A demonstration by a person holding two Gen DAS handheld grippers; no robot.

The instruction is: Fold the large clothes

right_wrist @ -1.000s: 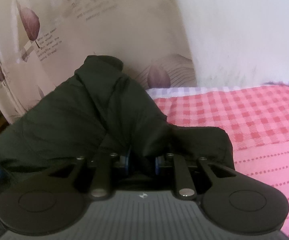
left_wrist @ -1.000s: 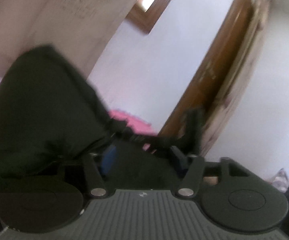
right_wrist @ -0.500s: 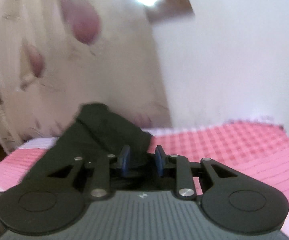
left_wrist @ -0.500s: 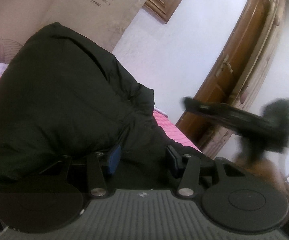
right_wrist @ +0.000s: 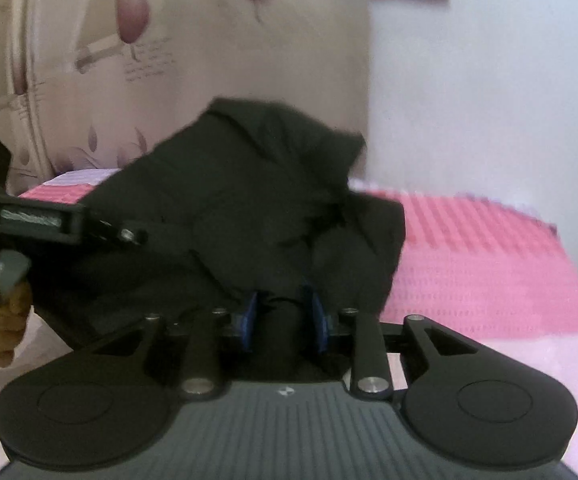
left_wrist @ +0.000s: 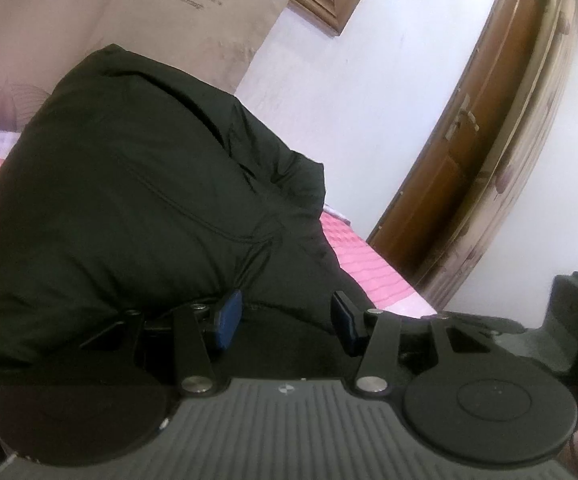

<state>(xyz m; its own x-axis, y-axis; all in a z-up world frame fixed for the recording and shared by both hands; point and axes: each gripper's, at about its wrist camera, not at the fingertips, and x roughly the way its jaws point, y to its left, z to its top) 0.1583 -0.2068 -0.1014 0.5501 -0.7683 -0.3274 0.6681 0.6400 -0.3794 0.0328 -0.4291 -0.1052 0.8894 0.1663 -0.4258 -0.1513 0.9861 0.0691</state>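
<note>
The black jacket (left_wrist: pixel 137 200) on the bed (right_wrist: pixel 489 264) looked soft, puffy and slippery, best pinched at its hem near the bed's front edge; the left gripper (left_wrist: pixel 285 322) stood released over it, and the right gripper (right_wrist: pixel 283 316) was opening with a fold between its jaws

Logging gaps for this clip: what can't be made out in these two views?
- Left wrist: whether the left gripper pinches the jacket; dark cloth hides the contact.
- Right wrist: motion blur smears the jacket's folds; the right gripper is opening, cloth between.
- Both: the jacket's near edge is behind the gripper bodies.
- The curtain text is too small.
</note>
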